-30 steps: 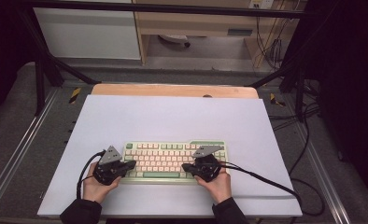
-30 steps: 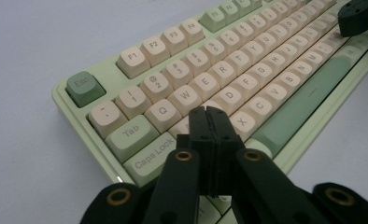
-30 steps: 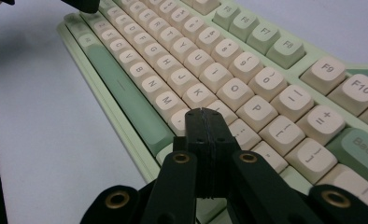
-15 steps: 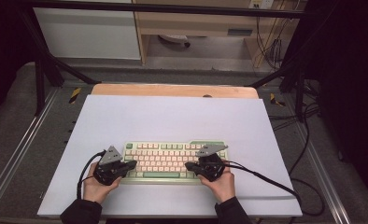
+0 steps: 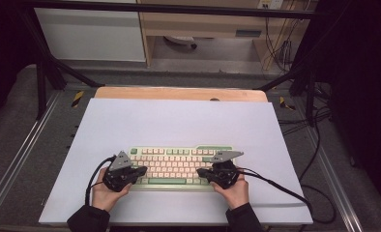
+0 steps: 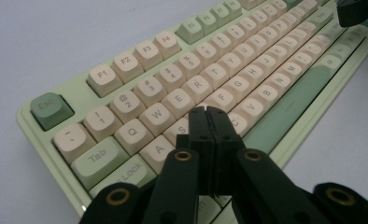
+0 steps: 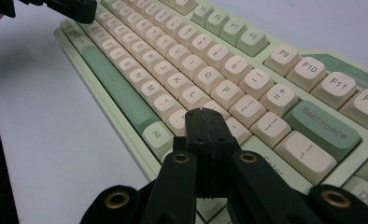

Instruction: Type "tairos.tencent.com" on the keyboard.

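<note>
The left gripper [image 5: 139,172], a black two-jaw tool with a grey three-cornered plate on top, has its jaws pressed flat together with nothing between them; the left gripper view puts its tips [image 6: 209,113] just over the home-row keys near the D key. The right gripper [image 5: 202,172], of the same build, is closed the same way and empty, its tips [image 7: 204,113] above the keys just below P, near the Enter key.

Both work over the wide white rectangular mat [image 5: 179,121], which covers most of the pale wooden tabletop [image 5: 179,93]. On the near half of the mat, roughly centred, lies the pale green mechanical keyboard with cream and darker green keycaps [image 5: 179,166], its long side running across the table. The left gripper sits at its left end, the right gripper at its right end. A long green space bar [image 6: 289,100] runs along the near edge, and a small green Esc key [image 6: 49,108] marks the far left corner.
</note>
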The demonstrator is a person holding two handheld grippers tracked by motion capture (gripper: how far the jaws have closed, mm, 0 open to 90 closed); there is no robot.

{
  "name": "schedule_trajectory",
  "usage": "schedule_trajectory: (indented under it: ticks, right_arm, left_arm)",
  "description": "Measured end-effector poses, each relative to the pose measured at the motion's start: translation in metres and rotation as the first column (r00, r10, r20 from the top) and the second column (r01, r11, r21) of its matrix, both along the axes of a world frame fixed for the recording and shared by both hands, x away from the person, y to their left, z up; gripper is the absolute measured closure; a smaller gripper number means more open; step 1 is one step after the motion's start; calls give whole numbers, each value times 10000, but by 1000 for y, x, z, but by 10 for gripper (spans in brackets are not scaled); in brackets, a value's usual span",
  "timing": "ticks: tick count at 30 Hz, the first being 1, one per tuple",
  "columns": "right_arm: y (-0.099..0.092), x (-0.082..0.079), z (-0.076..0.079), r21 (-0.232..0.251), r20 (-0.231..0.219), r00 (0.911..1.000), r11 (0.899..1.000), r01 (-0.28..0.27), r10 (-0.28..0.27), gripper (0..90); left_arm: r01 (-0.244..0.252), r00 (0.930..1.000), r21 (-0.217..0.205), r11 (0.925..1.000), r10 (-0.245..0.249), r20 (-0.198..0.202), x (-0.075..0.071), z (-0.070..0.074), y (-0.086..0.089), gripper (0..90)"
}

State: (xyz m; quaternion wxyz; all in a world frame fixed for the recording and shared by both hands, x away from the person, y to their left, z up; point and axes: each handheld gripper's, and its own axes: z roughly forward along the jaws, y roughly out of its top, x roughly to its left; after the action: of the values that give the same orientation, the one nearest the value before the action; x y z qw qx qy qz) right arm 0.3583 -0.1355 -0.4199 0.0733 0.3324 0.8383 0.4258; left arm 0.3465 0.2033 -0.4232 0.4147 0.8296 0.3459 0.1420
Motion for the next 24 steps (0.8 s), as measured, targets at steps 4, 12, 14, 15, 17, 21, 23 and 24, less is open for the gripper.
schedule_trajectory:
  ticks: [4, 12, 14, 15, 17, 21, 23, 24]
  right_arm:
    - [-1, -1, 1, 16, 10, 10000, 10000, 17, -17, 900]
    - [-1, -1, 1, -3, 10, 10000, 10000, 26, -26, 900]
    - [-1, -1, 0, 6, -15, 10000, 10000, 20, -20, 900]
    - [-1, -1, 0, 5, -14, 10000, 10000, 18, -18, 900]
    - [-1, -1, 0, -26, -45, 10000, 10000, 12, -12, 900]
    - [-1, -1, 0, 13, -8, 10000, 10000, 17, -17, 900]
    - [-1, -1, 0, 7, -6, 10000, 10000, 19, -19, 900]
    - [-1, -1, 0, 10, -13, 10000, 10000, 15, -15, 900]
  left_arm:
    - [75, 10000, 20, 10000, -75, 10, 0, 0, -6, 890]
    - [272, 9996, 108, 9996, -271, -36, 0, -1, -15, 889]
    - [343, 9994, 132, 9993, -343, -49, 0, -2, -18, 889]
    - [364, 9993, 148, 9992, -363, -61, 0, -2, -19, 889]
    - [405, 9992, 158, 9991, -404, -65, 0, -2, -21, 889]
    - [458, 9989, 179, 9988, -457, -62, 0, -3, -25, 889]
    - [473, 9989, 208, 9987, -472, -73, 1, -3, -27, 889]
    - [496, 9987, 233, 9985, -494, -88, 1, -4, -27, 889]
